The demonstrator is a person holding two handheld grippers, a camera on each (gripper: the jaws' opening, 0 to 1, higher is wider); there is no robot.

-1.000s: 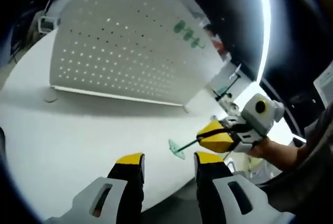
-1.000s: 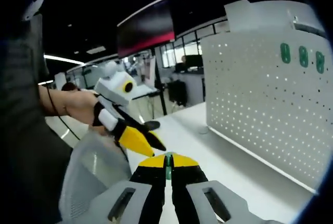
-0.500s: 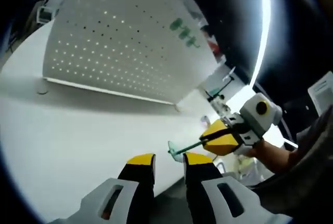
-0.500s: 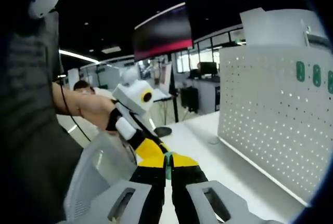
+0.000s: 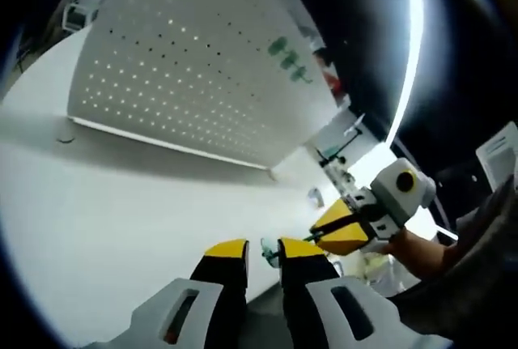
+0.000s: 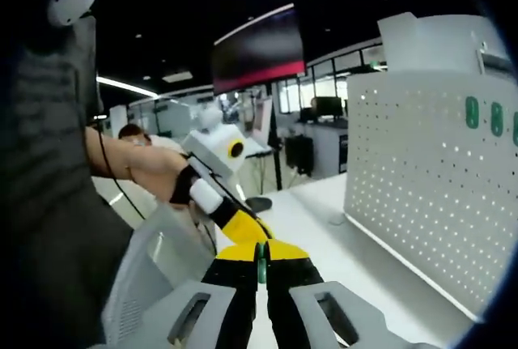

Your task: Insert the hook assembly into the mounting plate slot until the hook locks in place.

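A white pegboard mounting plate [image 5: 186, 65] [image 6: 421, 179] stands upright on the white table [image 5: 121, 195], with three green hooks [image 5: 289, 56] [image 6: 490, 114] hung near one top corner. Off the table's edge, my right gripper [image 5: 317, 234] [image 6: 261, 250] is shut on the thin rod of a green hook [image 5: 267, 253] [image 6: 261, 261]. My left gripper [image 5: 263, 250] [image 6: 252, 231] meets it tip to tip. Its yellow jaws stand close on either side of the hook's flat end, seemingly pinching it.
A person's hand [image 6: 137, 167] carries the left gripper in from the left. A dark wall monitor [image 6: 255, 45] and office desks lie behind. Small fixtures [image 5: 344, 155] sit at the table's far corner. A grey translucent bin [image 6: 154, 268] is low on the left.
My left jaws have narrowed from wide open to close around the hook's flat end. The two grippers have drawn together, tip to tip, off the table's edge.
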